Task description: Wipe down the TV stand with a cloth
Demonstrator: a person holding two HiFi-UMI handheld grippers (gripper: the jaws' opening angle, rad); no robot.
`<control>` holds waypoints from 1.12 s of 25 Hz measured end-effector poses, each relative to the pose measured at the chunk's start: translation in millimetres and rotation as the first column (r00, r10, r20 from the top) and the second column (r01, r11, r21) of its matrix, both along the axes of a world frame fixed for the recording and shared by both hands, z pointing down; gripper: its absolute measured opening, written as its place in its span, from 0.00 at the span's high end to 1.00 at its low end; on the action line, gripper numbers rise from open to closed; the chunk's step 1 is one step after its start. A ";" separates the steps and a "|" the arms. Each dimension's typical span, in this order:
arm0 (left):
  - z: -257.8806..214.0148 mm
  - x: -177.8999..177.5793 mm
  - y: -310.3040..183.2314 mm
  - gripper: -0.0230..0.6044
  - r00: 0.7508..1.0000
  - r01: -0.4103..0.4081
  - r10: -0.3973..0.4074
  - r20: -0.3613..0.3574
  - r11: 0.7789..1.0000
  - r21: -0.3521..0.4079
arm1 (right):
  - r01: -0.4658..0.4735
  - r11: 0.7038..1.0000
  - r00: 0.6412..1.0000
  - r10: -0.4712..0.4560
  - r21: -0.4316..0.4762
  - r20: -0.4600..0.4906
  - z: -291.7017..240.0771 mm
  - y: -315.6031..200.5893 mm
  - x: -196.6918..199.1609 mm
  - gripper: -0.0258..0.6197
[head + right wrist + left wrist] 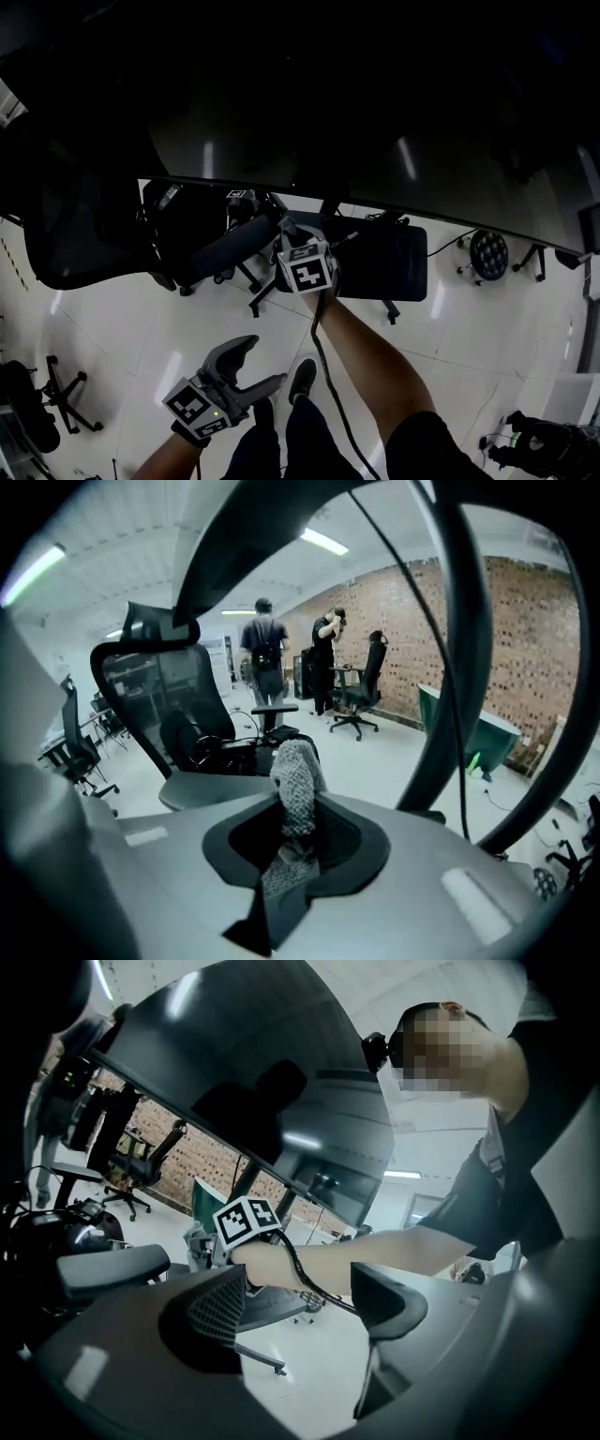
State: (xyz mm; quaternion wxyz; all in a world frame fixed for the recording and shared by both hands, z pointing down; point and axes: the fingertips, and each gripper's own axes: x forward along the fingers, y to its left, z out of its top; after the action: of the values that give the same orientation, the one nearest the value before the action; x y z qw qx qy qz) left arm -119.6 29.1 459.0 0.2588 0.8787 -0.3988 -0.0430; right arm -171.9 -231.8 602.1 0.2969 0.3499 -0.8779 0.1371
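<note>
The right hand-held gripper is clamped on a grey knitted cloth, just below the lower edge of a large dark screen. The left hand-held gripper hangs lower, its jaws apart with nothing between them. An office chair stands beneath on the white floor.

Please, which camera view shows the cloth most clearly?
The right gripper view: the grey knitted cloth stands pinched between the jaws of the right gripper, close and sharp. In the head view and the left gripper view that gripper is seen, but the cloth cannot be made out.
</note>
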 end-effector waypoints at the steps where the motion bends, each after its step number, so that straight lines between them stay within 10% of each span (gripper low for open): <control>1: 3.3 -5.1 4.2 0.36 1.000 0.008 -0.008 -0.002 1.000 -0.010 | -0.040 0.999 0.999 0.040 -0.024 -0.011 10.3 -6.0 -2.9 0.87; 10: 12.4 -41.8 -4.5 0.36 0.995 0.102 -0.102 -0.021 0.995 0.002 | -0.349 0.923 0.937 0.348 -0.164 -0.031 67.7 -40.7 -6.6 0.87; 18: 23.9 -52.6 -56.3 0.36 0.991 0.130 -0.130 -0.031 0.991 0.011 | -0.437 0.873 0.899 0.419 -0.215 -0.125 111.7 -62.5 16.3 0.87; 28: 33.4 -50.2 -107.0 0.36 0.993 0.117 -0.117 -0.021 0.993 -0.007 | -0.414 0.883 0.908 0.383 -0.219 -0.170 136.0 -78.4 2.0 0.87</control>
State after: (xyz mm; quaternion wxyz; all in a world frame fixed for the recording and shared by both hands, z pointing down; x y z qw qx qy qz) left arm -169.9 -77.9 492.4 0.2628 0.8524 -0.4471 -0.0663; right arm -169.9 -310.2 738.1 0.3572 0.4904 -0.7428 0.2833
